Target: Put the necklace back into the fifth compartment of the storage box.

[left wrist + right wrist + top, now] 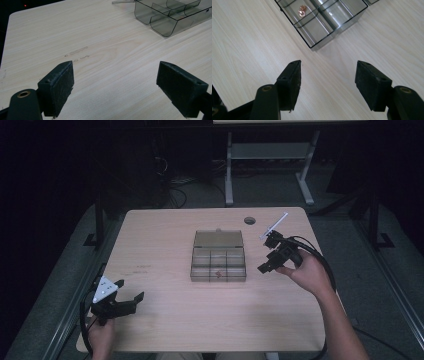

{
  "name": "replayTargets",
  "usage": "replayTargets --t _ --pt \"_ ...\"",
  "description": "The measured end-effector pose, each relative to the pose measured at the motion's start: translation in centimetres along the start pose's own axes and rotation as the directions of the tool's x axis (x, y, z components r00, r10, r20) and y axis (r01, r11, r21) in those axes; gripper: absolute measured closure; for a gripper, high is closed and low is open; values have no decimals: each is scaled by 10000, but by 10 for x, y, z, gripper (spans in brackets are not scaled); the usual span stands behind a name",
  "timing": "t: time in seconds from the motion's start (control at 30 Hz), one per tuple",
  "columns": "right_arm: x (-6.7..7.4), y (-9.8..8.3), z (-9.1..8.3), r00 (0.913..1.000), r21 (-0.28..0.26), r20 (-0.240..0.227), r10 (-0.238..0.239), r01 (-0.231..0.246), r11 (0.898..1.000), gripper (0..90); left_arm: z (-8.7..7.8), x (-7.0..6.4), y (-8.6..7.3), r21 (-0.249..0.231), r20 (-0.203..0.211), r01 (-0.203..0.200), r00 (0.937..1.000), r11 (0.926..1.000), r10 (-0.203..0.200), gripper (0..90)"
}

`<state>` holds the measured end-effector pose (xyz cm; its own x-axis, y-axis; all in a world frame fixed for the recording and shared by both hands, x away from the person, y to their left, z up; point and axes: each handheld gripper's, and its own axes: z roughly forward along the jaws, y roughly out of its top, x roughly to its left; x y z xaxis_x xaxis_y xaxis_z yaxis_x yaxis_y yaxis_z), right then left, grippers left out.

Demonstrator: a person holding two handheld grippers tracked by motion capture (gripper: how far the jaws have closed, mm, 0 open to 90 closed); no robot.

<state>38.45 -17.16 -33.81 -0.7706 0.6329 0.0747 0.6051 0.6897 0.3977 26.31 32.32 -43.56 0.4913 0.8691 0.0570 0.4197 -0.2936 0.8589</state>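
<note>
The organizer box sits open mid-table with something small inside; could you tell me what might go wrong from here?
1. The box is light and clear; the open right hand-held gripper, close beside it, could nudge it or tip its raised lid.
2. The small copper pieces in one compartment could spill or jump compartments if the box is bumped.

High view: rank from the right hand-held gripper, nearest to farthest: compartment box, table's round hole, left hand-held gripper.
From the right hand-held gripper:
1. Compartment box, just to its left at table centre.
2. Round hole, beyond it near the table's far edge.
3. Left hand-held gripper, across the table at the near left corner.
</note>
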Motion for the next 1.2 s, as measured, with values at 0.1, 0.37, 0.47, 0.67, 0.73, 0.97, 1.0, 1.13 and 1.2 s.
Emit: replayTargets --t 0.1,0.37,0.47,0.67,0.73,0.97,1.0,1.13,1.2 --pt "-1 -7 -1 9999 -61 17 120 -120 9999 365 0 0 0 16 5 27 10000 10000 -27 142" --pt "-4 -22 -1 9995 -71 55 312 -312 9995 356 1 -1 0 13 -8 34 10000 10000 -34 142" --pt "-6 -28 -2 9993 -113 8 381 -381 9992 356 1 -1 0 29 -16 33 10000 10000 -33 142" --pt "-6 -38 -1 9988 -156 21 486 -486 9987 353 0 -1 0 52 -18 20 10000 10000 -20 142" --pt "-7 -42 -1 9986 -181 18 521 -520 9985 351 1 -1 0 46 -14 19 10000 10000 -19 142" --pt "-9 -55 0 9973 -251 27 738 -737 9970 351 1 -1 0 65 -12 45 10000 10000 -44 142" --pt "-9 -57 0 9969 -261 10 782 -781 9966 351 1 -1 0 65 -12 45 10000 10000 -44 142" --pt "-11 -66 0 9963 -324 37 856 -854 9958 350 1 -2 0 90 -5 -2 10000 10000 2 142" --pt "-11 -70 0 9956 -342 53 937 -935 9950 349 1 -1 0 93 2 -27 10000 10000 27 142"
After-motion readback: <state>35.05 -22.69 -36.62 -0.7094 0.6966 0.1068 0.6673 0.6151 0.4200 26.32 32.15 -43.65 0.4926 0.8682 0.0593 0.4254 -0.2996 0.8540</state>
